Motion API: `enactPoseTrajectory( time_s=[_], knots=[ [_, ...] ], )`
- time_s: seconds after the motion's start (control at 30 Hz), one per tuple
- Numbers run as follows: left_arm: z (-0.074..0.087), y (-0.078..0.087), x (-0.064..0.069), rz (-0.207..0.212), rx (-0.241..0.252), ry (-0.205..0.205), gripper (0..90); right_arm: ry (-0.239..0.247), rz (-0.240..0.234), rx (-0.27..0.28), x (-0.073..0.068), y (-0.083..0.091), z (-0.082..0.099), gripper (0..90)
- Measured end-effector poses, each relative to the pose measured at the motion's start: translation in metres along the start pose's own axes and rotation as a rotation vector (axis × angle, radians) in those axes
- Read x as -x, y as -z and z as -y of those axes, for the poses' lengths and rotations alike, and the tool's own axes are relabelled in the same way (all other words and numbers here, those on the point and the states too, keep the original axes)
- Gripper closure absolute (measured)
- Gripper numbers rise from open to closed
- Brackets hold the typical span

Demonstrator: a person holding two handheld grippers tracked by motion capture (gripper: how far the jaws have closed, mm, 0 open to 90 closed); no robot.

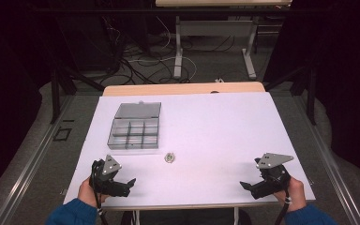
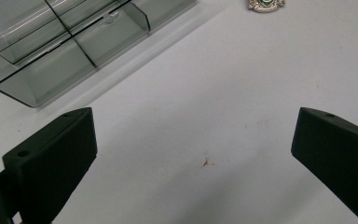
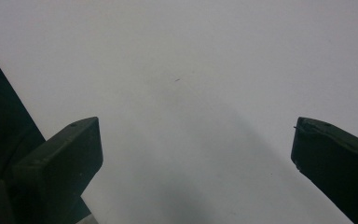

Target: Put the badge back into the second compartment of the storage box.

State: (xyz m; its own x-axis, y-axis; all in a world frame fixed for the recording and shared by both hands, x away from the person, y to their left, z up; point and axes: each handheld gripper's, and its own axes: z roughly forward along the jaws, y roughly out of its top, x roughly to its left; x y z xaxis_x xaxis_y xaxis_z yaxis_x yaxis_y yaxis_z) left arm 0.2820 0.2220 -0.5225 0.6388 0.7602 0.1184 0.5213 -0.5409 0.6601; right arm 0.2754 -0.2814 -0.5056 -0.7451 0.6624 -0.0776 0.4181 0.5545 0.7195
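Observation:
A clear plastic compartment box (image 1: 134, 130) with its lid folded back lies on the white table (image 1: 215, 131), left of centre. Its near corner (image 2: 37, 88) appears at the upper left of the left gripper view. A small round silvery badge-like piece (image 1: 169, 157) rests on the table just right of the box's front; its lower edge (image 2: 265, 4) peeks in at the top of the left gripper view. My left gripper (image 1: 127, 185) rests open near the front left edge, nothing between its jaws (image 2: 196, 158). At the front right, my right gripper (image 1: 246, 186) is open too, over bare table (image 3: 196, 158).
The table's front edge runs just under both hands. Beyond the far edge are a wooden strip (image 1: 183, 89), a floor with tangled cables (image 1: 140, 61) and the legs of another table (image 1: 178, 47). Dark curtains close both sides.

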Motion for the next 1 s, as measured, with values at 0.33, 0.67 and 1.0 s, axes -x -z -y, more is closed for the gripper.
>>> enactPoseTrajectory(
  time_s=[0.33,0.67,1.0],
  knots=[
    [-0.005,-0.003,0.004,-0.002,0.014,-0.006,0.2,0.001,-0.007,-0.006,0.0,0.0,0.0,1.9],
    [-0.014,-0.01,0.011,0.002,0.009,-0.037,0.2,0.006,-0.007,-0.006,0.002,-0.002,0.0,2.0],
    [-0.025,-0.02,0.016,0.019,0.045,-0.027,0.1,-0.006,-0.014,-0.016,0.005,-0.004,0.001,2.3]
  ],
)
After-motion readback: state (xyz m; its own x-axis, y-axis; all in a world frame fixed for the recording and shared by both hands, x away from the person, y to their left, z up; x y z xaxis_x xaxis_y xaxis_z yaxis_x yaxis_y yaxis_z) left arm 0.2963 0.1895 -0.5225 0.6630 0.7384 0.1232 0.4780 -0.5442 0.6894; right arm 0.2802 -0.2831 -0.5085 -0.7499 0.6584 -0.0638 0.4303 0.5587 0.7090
